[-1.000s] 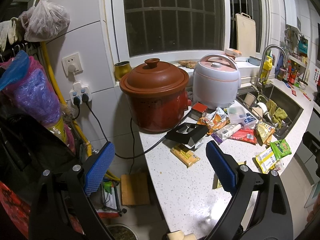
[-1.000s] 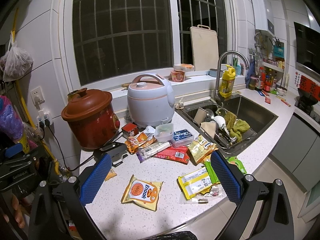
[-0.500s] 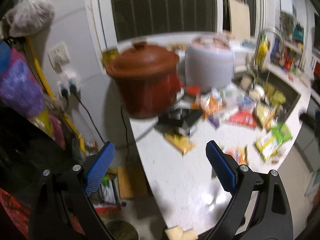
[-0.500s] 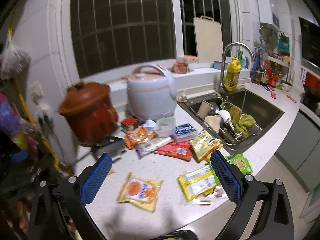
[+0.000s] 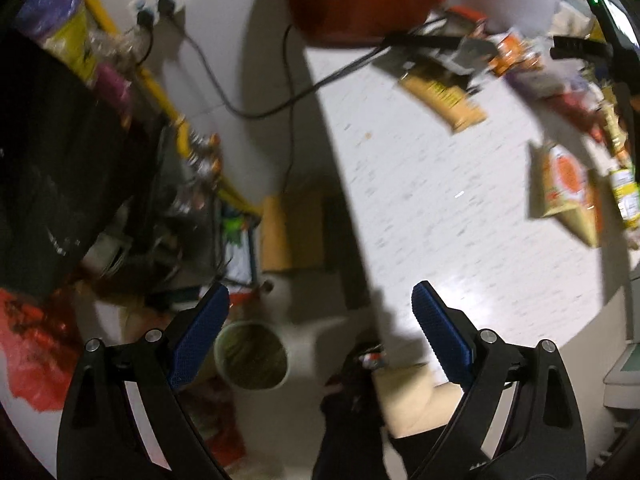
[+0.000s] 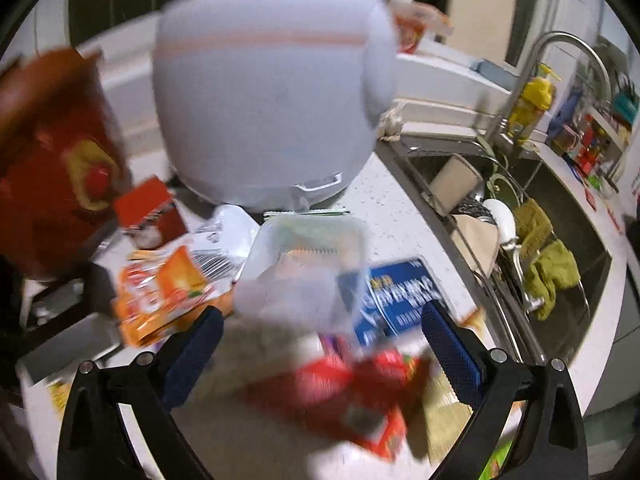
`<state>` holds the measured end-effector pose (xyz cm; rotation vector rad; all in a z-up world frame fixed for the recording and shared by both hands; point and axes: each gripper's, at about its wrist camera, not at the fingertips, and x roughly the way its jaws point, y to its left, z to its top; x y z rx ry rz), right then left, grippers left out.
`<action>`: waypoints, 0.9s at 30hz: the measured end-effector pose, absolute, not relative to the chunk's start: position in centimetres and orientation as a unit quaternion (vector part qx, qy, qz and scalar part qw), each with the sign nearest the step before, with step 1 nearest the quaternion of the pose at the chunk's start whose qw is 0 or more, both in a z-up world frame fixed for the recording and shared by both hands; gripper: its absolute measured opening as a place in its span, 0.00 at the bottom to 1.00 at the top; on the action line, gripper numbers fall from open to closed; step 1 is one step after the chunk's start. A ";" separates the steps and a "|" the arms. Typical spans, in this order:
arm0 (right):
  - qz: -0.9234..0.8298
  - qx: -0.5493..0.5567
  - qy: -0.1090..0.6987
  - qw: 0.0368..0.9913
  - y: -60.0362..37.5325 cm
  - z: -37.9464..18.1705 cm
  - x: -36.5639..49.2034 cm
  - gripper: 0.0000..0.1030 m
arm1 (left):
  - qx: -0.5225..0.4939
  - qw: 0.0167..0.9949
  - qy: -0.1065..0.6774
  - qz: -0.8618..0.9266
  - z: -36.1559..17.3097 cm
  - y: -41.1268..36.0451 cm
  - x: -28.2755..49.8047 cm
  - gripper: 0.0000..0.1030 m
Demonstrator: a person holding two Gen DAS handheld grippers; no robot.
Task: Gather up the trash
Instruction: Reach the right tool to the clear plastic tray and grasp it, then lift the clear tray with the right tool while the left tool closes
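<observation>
Now both views are smeared, so fine print on the wrappers cannot be read. The left tool (image 5: 320, 332) stands wide and holds nothing; it tips over the counter's (image 5: 460, 216) edge toward the floor, where a round bin (image 5: 251, 356) sits at about 7 o'clock, just beside its left pad. On the speckled counter a yellow-brown packet (image 5: 444, 100) lies at 1 o'clock, and a packet with an orange disc (image 5: 564, 188) lies at 3 o'clock, well apart from the pads. A black cord (image 5: 280, 100) runs from the wall plugs at 11 o'clock up onto the counter.

The right tool (image 6: 320, 340) is also spread wide, gripping nothing, and hangs low over the trash — a clear plastic tub (image 6: 308, 256) sits between its pads toward 12 o'clock, with a blue box (image 6: 396, 296) touching the tub at 2 o'clock and an orange wrapper (image 6: 168, 292) at 9 o'clock. A red packet (image 6: 352, 396) lies at 6 o'clock. Behind stand the white rice cooker (image 6: 272, 92) and, at 9 o'clock, the red pot (image 6: 44, 140); the sink (image 6: 568, 208) lies at 3 o'clock.
</observation>
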<state>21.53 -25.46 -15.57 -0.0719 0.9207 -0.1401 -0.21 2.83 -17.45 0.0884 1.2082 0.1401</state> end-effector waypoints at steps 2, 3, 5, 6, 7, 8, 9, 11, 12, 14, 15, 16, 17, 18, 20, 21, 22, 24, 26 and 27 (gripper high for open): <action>-0.071 -0.039 0.459 0.885 -25.2 -16.6 23.3 0.95 | 0.029 0.821 0.567 0.061 -17.5 3.2 -0.3 0.88; -0.075 -0.044 0.469 0.879 -25.0 -17.1 24.2 0.95 | 0.027 0.823 0.564 0.058 -17.4 3.3 -0.2 0.88; -0.077 -0.049 0.480 0.872 -25.0 -17.8 25.0 0.91 | 0.026 0.832 0.552 0.054 -16.9 3.1 0.2 0.88; -0.062 -0.044 0.481 0.873 -25.0 -17.9 25.2 0.79 | 0.021 0.837 0.544 0.048 -16.6 2.8 0.7 0.88; -0.048 -0.038 0.478 0.876 -24.9 -17.7 25.0 0.72 | 0.015 0.842 0.537 0.044 -16.3 2.5 1.3 0.88; -0.047 -0.046 0.475 0.878 -24.8 -17.4 24.7 0.68 | 0.009 0.848 0.529 0.033 -15.9 2.2 2.2 0.88; -0.048 -0.059 0.470 0.879 -24.6 -17.1 24.3 0.67 | 0.005 0.852 0.524 0.025 -15.8 1.7 3.3 0.88; -0.036 -0.076 0.458 0.885 -24.5 -16.4 23.4 0.66 | 0.020 0.863 0.505 0.015 -15.4 0.5 5.6 0.88; -0.031 -0.081 0.452 0.888 -24.3 -16.0 22.7 0.66 | 0.030 0.867 0.497 0.013 -15.2 -0.1 6.5 0.88; -0.019 -0.088 0.436 0.896 -24.3 -14.5 20.8 0.66 | 0.059 0.878 0.474 0.008 -14.9 -1.8 8.7 0.88; -0.016 -0.090 0.428 0.899 -24.4 -13.9 20.1 0.66 | 0.073 0.882 0.465 0.004 -14.8 -2.7 10.0 0.88; -0.005 -0.087 0.417 0.904 -24.4 -12.9 18.6 0.66 | 0.089 0.884 0.460 -0.003 -14.8 -3.8 11.5 0.88; 0.003 -0.080 0.413 0.907 -24.6 -12.2 17.7 0.66 | 0.100 0.883 0.459 -0.012 -14.9 -4.5 12.4 0.88; 0.010 -0.072 0.407 0.910 -24.8 -11.4 16.5 0.66 | 0.121 0.878 0.462 -0.022 -15.1 -5.7 13.8 0.88; 0.021 -0.060 0.400 0.914 -25.1 -10.4 14.4 0.66 | 0.166 0.872 0.460 -0.022 -15.8 -7.5 15.8 0.88; 0.025 -0.056 0.397 0.916 -25.2 -10.1 13.6 0.66 | 0.193 0.869 0.455 -0.018 -16.2 -8.4 16.8 0.88; 0.030 -0.048 0.395 0.917 -25.4 -9.8 12.4 0.67 | 0.220 0.867 0.447 -0.014 -16.6 -9.3 17.7 0.88; 0.036 -0.037 0.394 0.918 -25.7 -9.5 11.0 0.67 | 0.265 0.859 0.438 -0.017 -17.5 -10.6 18.8 0.88; 0.041 -0.031 0.394 0.918 -26.2 -9.5 9.9 0.67 | 0.291 0.848 0.441 -0.034 -18.4 -11.7 19.7 0.82; 0.042 -0.030 0.393 0.918 -26.0 -9.4 9.4 0.67 | 0.291 0.846 0.444 -0.050 -18.6 -12.2 20.0 0.75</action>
